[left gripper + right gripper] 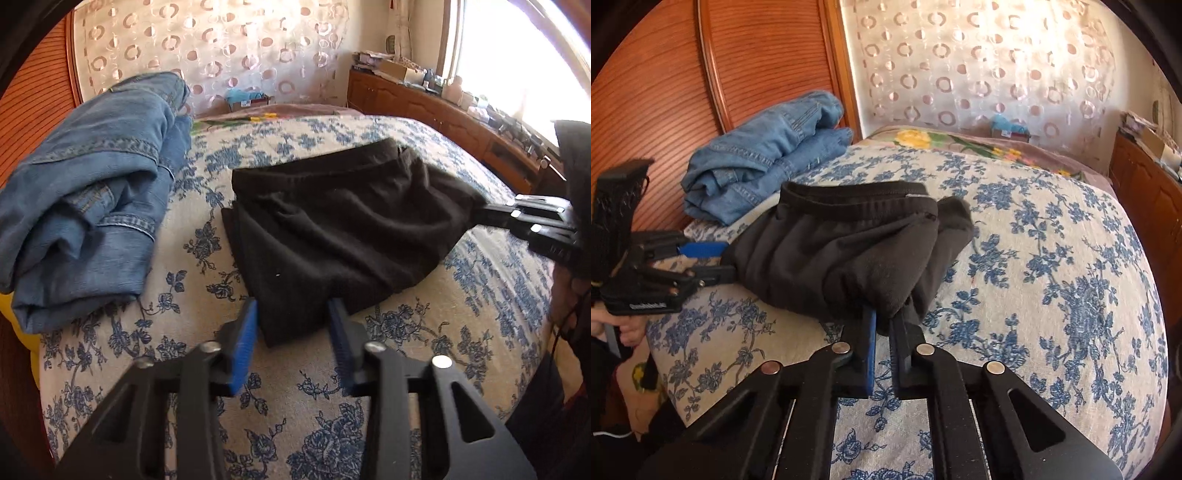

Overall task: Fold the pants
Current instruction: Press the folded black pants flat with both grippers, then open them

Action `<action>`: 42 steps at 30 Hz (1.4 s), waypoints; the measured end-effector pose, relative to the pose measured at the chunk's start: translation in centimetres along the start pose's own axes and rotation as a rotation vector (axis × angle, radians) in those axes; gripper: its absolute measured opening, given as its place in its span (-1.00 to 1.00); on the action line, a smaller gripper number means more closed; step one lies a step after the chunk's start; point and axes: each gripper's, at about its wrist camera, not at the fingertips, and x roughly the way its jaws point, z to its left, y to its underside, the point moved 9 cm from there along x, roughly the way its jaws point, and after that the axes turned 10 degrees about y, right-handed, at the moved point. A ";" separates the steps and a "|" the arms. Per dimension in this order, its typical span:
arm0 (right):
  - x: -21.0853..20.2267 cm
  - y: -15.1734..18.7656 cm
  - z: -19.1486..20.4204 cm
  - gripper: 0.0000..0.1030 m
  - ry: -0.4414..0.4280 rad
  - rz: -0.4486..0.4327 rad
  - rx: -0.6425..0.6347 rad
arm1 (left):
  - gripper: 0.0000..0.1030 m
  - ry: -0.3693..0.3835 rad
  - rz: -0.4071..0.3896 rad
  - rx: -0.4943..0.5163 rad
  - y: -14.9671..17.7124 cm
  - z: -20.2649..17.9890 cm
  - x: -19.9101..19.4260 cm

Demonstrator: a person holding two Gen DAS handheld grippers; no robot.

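Left to right: folded jeans (88, 206) sit at the left of the bed (480, 317) by the headboard, apart from the job. Black pants (340, 225) lie mid-bed on the floral cover, already bunched into a short stack, waistband on the far side.

Left gripper (293, 325): jaws spread wide, straddling the near corner of the pants, gripping nothing. Right gripper (882, 325): clamped on a peak of black cloth at the pants' right edge, lifting it slightly.

Step, my read: late in the fold, last pass or squaring up. Task mostly done.

Next move likely needs the left claw to close on its corner so both edges travel together, then carry over and lay flat. One-sided pull would skew the stack.

Unclear:
- layer count; black cloth hides the fold lines
- whether the right claw holds one layer or several
- leg ends not visible, tucked under or behind
- left fingertips partly behind the cloth edge
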 end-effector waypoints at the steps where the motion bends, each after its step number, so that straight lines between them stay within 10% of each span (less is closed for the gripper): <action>1: -0.2 -0.1 -0.2 -0.97 0.002 -0.008 0.006 | -0.47 0.006 -0.005 0.000 0.0 0.0 0.1; 10: -1.3 0.4 -1.9 -0.99 0.043 -0.030 0.021 | -0.87 0.022 -0.041 -0.006 0.4 -0.1 -0.5; 26: -4.3 3.6 -1.3 -0.94 -0.021 -0.010 0.047 | -0.91 0.020 -0.103 0.008 2.3 -2.0 -3.9; 35: -4.7 2.8 0.1 -0.23 -0.019 -0.029 -0.007 | -0.90 0.011 -0.077 0.021 3.0 -2.4 -3.3; 42: -3.2 3.2 -0.2 -0.51 -0.042 0.032 0.036 | -0.91 0.007 -0.070 0.022 3.8 -2.2 -3.0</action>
